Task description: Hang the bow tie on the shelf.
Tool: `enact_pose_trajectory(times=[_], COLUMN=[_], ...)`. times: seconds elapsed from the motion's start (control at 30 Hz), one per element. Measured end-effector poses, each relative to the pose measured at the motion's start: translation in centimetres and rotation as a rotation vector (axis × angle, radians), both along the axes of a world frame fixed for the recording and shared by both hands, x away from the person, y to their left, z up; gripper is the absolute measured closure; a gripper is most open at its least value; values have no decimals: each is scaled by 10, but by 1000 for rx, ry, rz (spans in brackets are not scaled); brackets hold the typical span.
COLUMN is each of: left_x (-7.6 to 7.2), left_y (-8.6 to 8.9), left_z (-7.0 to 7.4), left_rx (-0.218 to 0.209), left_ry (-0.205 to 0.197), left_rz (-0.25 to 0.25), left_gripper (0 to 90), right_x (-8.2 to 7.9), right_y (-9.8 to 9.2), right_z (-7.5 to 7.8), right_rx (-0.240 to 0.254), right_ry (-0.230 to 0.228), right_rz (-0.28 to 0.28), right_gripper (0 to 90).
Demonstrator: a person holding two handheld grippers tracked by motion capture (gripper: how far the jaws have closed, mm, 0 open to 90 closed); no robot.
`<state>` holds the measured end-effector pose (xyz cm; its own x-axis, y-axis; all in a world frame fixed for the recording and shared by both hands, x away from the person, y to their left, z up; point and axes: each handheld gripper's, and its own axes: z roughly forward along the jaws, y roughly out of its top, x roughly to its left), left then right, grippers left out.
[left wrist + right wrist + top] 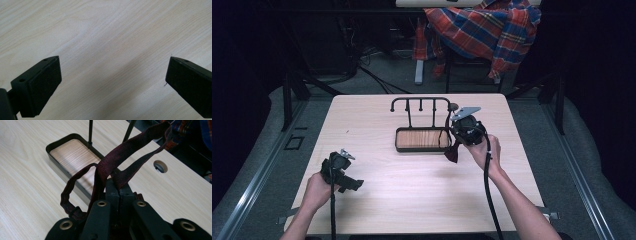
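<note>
- Dark-red fabric strap [117, 162], soft and limp, ran up the frame's centre, looping beside the rack tray [53, 143].
- My right gripper [119, 191] was clamped on it.
- My left gripper [112, 82] stood spread, empty.
- Judged light; best pinched at a doubled fold.

Pale wooden table [412, 190], plaid cloth [484, 30] draped over a chair beyond the far edge, dark cables [377, 82] on the floor

Pale wood-grain desk [412, 190] with a smooth matt top, black metal rack [421, 102] over a tray [53, 147] with ribbed wooden floor, dark red velvety cloth strap [130, 147], matt black plastic right tongs [119, 195], matt padded left tongs [112, 82]
</note>
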<state>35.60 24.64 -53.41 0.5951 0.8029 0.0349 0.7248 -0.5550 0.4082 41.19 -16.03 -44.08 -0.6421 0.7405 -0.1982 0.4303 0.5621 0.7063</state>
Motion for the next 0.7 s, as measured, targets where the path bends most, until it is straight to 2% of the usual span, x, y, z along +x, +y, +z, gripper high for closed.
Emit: enact_pose_trajectory(times=[0.33,0.7], left_x=[-3,-12], left_y=[4,13], left_z=[-1,0], left_rx=[-1,1], left_ry=[6,6], left_rz=[8,28], left_gripper=[3,3], right_x=[6,12], right_y=[2,5], right_z=[6,5], right_rx=[17,29], right_ry=[-5,4], right_rz=[9,14], right_gripper=[885,885])
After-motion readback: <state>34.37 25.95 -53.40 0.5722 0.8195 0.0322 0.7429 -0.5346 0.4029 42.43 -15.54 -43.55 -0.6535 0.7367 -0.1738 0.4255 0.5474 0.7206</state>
